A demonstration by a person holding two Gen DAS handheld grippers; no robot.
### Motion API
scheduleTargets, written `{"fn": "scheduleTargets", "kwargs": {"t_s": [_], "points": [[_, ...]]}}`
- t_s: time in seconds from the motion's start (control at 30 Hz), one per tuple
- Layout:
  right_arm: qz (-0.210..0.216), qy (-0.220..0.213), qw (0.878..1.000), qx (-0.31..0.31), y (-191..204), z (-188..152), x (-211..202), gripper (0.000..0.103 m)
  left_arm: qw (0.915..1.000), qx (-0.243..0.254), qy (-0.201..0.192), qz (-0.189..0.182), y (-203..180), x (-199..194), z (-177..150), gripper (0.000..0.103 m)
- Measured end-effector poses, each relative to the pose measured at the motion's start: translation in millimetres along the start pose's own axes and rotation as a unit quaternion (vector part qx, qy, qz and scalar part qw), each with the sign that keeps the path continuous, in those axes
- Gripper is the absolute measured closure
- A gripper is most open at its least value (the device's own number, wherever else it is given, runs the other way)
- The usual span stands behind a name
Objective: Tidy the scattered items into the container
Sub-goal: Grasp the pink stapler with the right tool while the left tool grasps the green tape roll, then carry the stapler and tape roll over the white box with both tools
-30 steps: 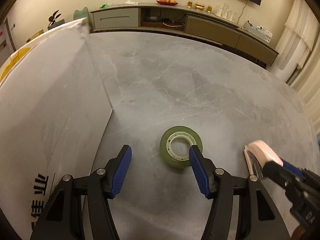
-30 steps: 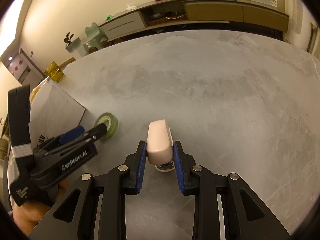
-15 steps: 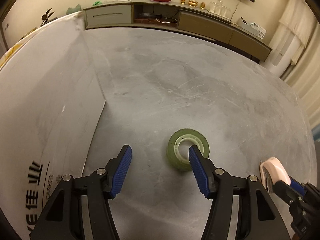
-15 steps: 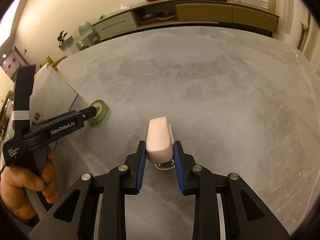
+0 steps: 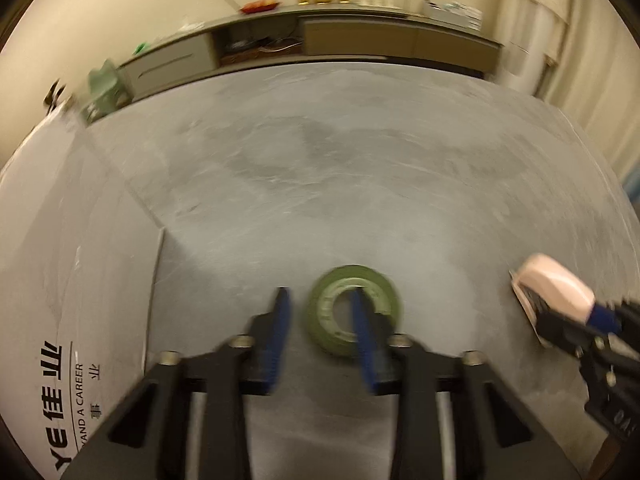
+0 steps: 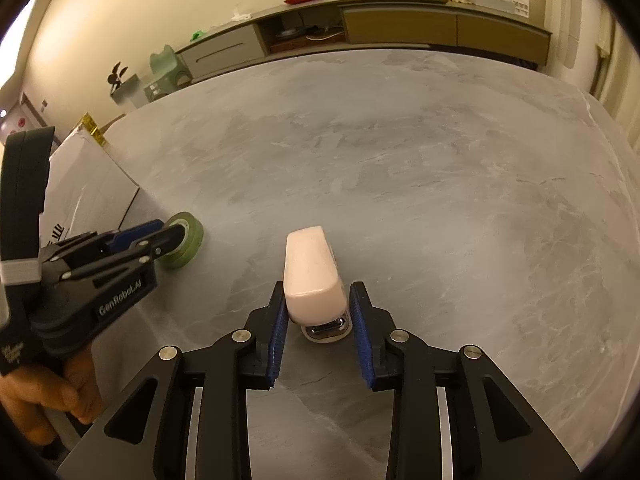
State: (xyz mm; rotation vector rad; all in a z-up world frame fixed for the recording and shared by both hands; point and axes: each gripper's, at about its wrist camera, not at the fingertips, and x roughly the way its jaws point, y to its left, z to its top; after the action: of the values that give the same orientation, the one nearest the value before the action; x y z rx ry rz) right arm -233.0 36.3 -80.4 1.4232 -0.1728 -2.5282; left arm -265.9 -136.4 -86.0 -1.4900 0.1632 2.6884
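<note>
A green tape roll (image 5: pixel 384 300) lies flat on the grey table (image 5: pixel 320 184). My left gripper (image 5: pixel 320 300) straddles its left wall: the right finger (image 5: pixel 362 320) is inside the hole, the left finger (image 5: pixel 280 316) just outside. The jaws stand narrowed, with a small gap still on each side of the wall. The view is blurred. In the right wrist view my right gripper (image 6: pixel 318 310) is shut on a pale pink stapler (image 6: pixel 310 268) just above the table. The left gripper (image 6: pixel 168 236) shows at the tape roll (image 6: pixel 188 248). The stapler (image 5: pixel 556 288) also appears at right.
A white carton (image 5: pixel 60 260) with black print stands at the left, its corner close to the roll, seen as the carton (image 6: pixel 88 188) in the right wrist view. A hand (image 6: pixel 40 400) holds the left gripper. A long sideboard (image 6: pixel 360 24) runs beyond the table's far edge.
My left gripper has shifted right over the roll and its jaws have narrowed, one finger now in the hole. The right gripper still holds the stapler as before.
</note>
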Motion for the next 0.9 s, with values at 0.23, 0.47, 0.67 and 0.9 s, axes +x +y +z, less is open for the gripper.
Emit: {"fn": "scheduleTargets", "kwargs": {"t_s": [0.23, 0.47, 0.67, 0.9], "points": [[0.015, -0.006, 1.0, 0.004, -0.8, -1.9, -3.9, 0.076, 0.9997, 0.002, -0.003, -0.023, -5.9, -8.9, -5.4, 0.087], [0.034, -0.007, 0.999, 0.013, -0.5, -4.4, -10.8, 0.076, 0.9996, 0.001, -0.009, -0.025, -7.1, -22.1, -15.1, 0.088], [0.043, -0.005, 0.999, 0.013, 2.4, -9.2, -15.9, 0.076, 0.9994, 0.006, -0.017, -0.028, -8.0, -38.5, -20.7, 0.088], [0.049, -0.007, 0.999, 0.013, 5.5, -15.9, -26.3, 0.078, 0.999, 0.018, -0.021, -0.034, -12.2, -58.5, -32.7, 0.088]]}}
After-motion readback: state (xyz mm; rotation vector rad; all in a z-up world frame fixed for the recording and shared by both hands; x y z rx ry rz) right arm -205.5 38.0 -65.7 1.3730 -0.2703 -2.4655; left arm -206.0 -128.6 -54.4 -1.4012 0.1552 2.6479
